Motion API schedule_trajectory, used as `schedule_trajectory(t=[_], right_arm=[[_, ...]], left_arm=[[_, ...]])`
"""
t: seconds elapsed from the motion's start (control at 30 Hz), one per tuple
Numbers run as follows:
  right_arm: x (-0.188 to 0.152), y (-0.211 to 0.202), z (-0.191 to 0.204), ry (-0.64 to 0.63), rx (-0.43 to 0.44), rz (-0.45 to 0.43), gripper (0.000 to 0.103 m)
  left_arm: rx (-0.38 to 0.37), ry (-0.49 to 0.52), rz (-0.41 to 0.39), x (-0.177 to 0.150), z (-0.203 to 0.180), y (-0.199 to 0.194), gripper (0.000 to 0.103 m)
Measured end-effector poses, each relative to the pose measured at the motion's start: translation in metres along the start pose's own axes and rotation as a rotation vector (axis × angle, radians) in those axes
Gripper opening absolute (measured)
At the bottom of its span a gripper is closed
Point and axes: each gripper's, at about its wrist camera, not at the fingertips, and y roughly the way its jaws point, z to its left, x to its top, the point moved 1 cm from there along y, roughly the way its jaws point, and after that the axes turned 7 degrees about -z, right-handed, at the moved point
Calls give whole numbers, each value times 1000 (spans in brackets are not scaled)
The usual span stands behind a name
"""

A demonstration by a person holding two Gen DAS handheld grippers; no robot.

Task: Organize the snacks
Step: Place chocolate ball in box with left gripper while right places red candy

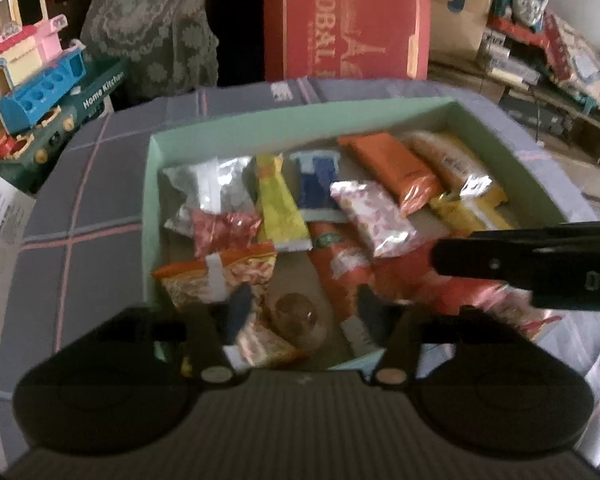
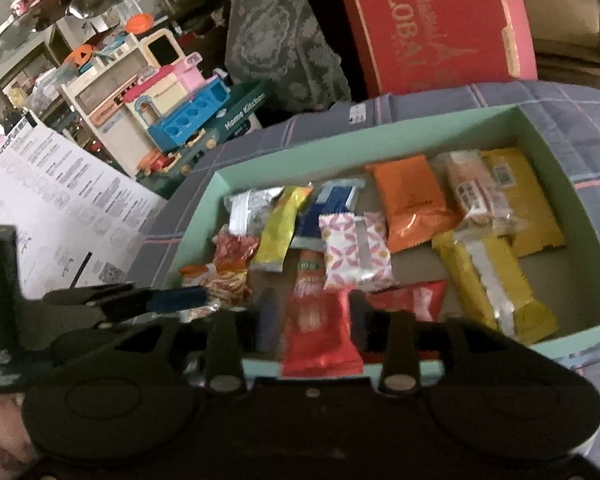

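A mint green box (image 1: 150, 200) on a plaid cloth holds several snack packets: silver, yellow, blue, orange, pink-patterned (image 1: 374, 218) and red ones. My left gripper (image 1: 300, 308) is open above the box's near edge, over a round brown snack (image 1: 296, 318). My right gripper (image 2: 314, 312) is shut on a red packet (image 2: 318, 336) at the box's near rim (image 2: 404, 368). The right gripper's finger also shows in the left wrist view (image 1: 500, 264), and the left one shows in the right wrist view (image 2: 172, 300).
A red carton (image 1: 352, 20) stands behind the box. A toy kitchen set (image 1: 40, 92) sits at left, and a printed sheet (image 2: 60, 208) lies beside the box. A toy train and clutter (image 1: 532, 28) are at the right.
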Motion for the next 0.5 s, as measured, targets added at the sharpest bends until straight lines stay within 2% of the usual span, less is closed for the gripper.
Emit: schedule_trajectory(t=[0.03, 0.07, 0.13, 0.17, 0.23, 0.37, 0.5], right_arm=[[1, -2, -1, 7, -7, -14, 75], [1, -6, -3, 14, -14, -31, 79], [2, -12, -6, 20, -23, -51, 82], [2, -16, -7, 25, -29, -55, 85], [1, -22, -11, 36, -40, -69, 98], [-4, -40, -19, 45, -63, -95, 103], [-12, -56, -26, 62, -74, -103, 103]], left_arm=[[19, 2, -23, 0, -2, -5, 82], [40, 7, -38, 1, -3, -8, 95], [72, 6, -69, 1, -4, -16, 101], [70, -3, -71, 0, -5, -19, 101], [61, -21, -60, -1, -4, -22, 101], [71, -48, -51, -9, -5, -31, 103], [66, -82, -39, -22, -5, -44, 103]])
